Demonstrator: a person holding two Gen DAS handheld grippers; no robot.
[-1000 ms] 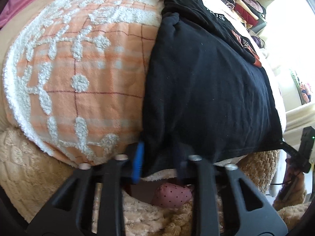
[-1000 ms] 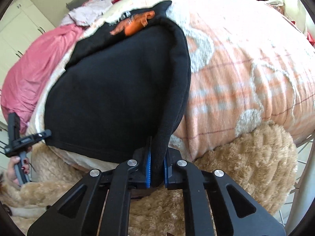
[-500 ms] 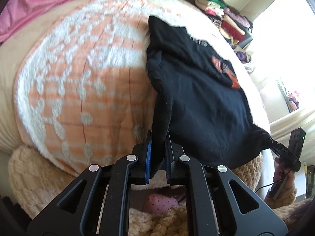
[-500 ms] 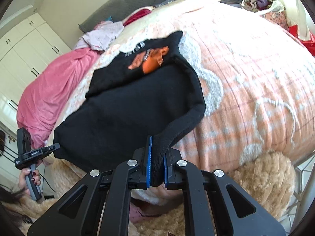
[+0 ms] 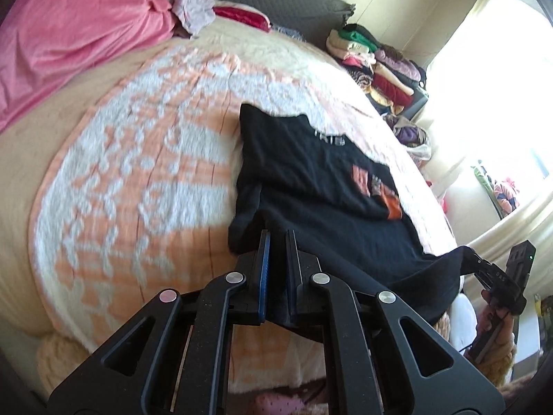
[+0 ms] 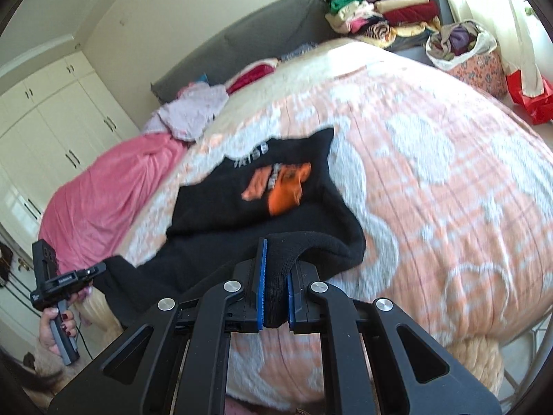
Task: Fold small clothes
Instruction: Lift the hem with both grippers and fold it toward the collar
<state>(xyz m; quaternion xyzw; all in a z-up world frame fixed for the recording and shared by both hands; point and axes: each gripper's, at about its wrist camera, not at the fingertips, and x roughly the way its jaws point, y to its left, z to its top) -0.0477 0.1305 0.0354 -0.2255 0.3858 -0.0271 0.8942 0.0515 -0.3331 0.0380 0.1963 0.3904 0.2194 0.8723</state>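
- Over the last second I have lifted the near hem of the black T-shirt (image 6: 242,186) clear of the near edge of the bed (image 6: 432,173); a second ago that hem hung over the edge with the cloth lying flat, and now the near half rises toward me as a raised fold.
- My left gripper (image 5: 276,269) was apart around the hem a second ago; now its jaws are pinched tight on the shirt's near left corner, with black fabric filling the slot between the pads.
- My right gripper (image 6: 276,287) has stayed clamped on the near right corner throughout, a thick roll of hem wedged between its blue pads.
- The shirt's far half still lies flat on the orange-and-white bedspread (image 5: 138,180), roughly mid-bed, printed side up, collar toward the headboard.
- I judge this as the start of a bottom-to-top fold: both corners are held and off the surface, so carrying them toward the collar looks like what remains.
- Writing: a short white word sits above the orange graphic (image 6: 280,186) on the chest, too blurred to read. A small white label on the left gripper body in the right wrist view is also illegible.
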